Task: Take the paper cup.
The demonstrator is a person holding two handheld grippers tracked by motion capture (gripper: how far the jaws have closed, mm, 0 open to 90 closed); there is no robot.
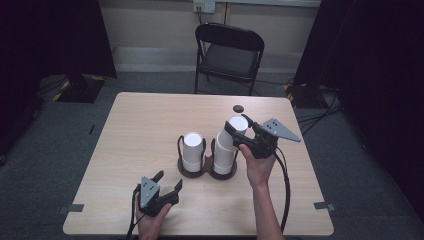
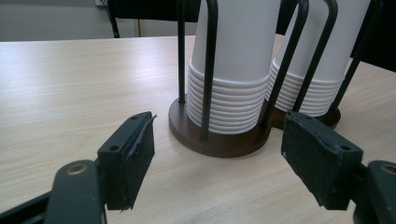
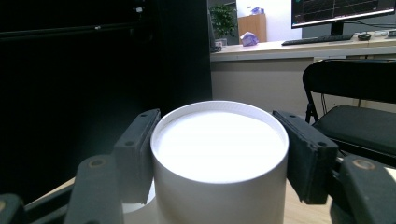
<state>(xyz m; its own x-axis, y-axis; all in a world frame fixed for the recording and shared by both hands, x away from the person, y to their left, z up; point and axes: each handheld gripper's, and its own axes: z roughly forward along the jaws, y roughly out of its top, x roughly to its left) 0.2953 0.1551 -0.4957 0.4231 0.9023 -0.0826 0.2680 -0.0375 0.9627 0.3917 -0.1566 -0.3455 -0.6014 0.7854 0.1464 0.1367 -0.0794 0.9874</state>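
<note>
High view: we see left gripper (image 1: pixel 167 185) near table (image 1: pixel 140 125) front edge, jaws spread, empty. Right gripper (image 1: pixel 241 126) clasps top cup (image 1: pixel 235 131) of right stack, tilted in brown holder (image 1: pixel 207 171) at table centre.

Left gripper view: we face holder (image 2: pixel 219 140); left stack (image 2: pixel 233 70) upright between wire posts.

Right gripper view: we see pads (image 3: pixel 137 149) touching both sides of cup (image 3: pixel 219 158).

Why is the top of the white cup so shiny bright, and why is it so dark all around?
In the right gripper view, the cup top between the right tool's pads is overexposed to flat white, and the left background is near black. In the high view, the table is evenly lit while the room's edges fall dark. In the left gripper view, the left tool's pads look slightly soft.
</note>
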